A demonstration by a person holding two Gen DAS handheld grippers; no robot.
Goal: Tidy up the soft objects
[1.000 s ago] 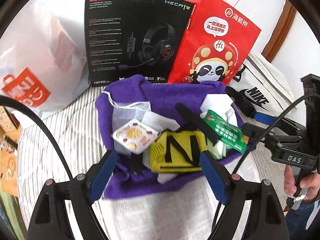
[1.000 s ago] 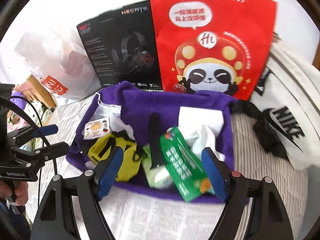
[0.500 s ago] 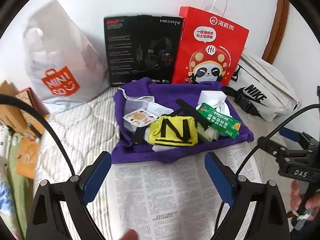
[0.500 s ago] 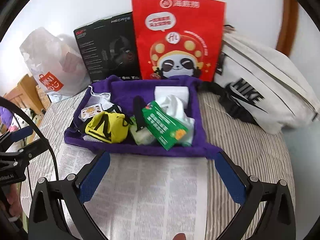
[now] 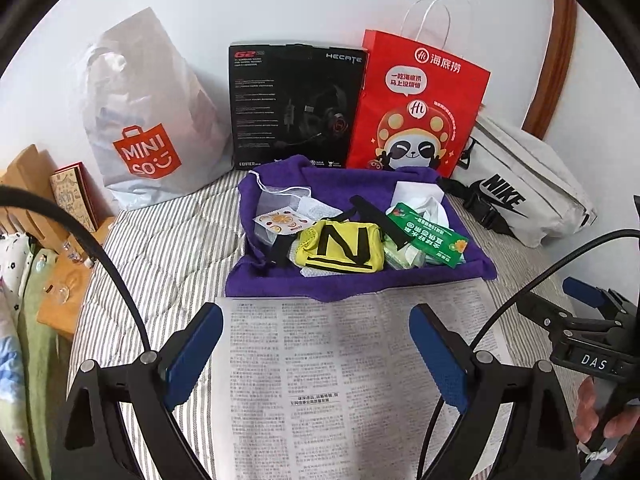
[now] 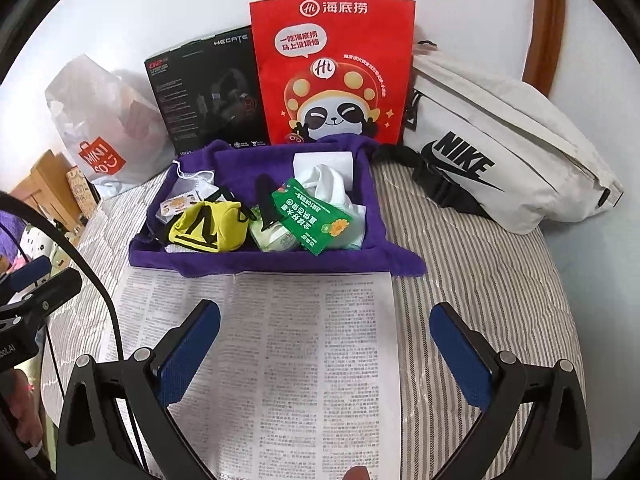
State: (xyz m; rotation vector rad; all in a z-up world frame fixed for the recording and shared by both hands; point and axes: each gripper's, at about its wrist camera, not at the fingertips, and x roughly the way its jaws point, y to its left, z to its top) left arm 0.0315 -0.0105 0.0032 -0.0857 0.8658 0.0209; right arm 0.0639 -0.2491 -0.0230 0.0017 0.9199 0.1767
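Both grippers hang over the newspaper (image 5: 352, 380) w/ nothing between the pads: left gripper (image 5: 316, 348) spread wide, right gripper (image 6: 326, 354) spread wide too. Soft stuff sits piled on the purple towel (image 5: 360, 280) just beyond the paper: yellow pouch (image 5: 344, 248) front-centre, green packet (image 5: 428, 236) to its right, mesh drawstring bag (image 5: 280, 200) back left. Red paper bag (image 6: 332, 72) stands upright behind the towel.

Sitting beyond the fingers: one purple towel (image 5: 352, 280), one yellow fabric pouch (image 5: 344, 250), one green foil packet (image 5: 428, 236), one printed newspaper sheet (image 5: 340, 360); three bags, one black box (image 5: 296, 108) standing behind.
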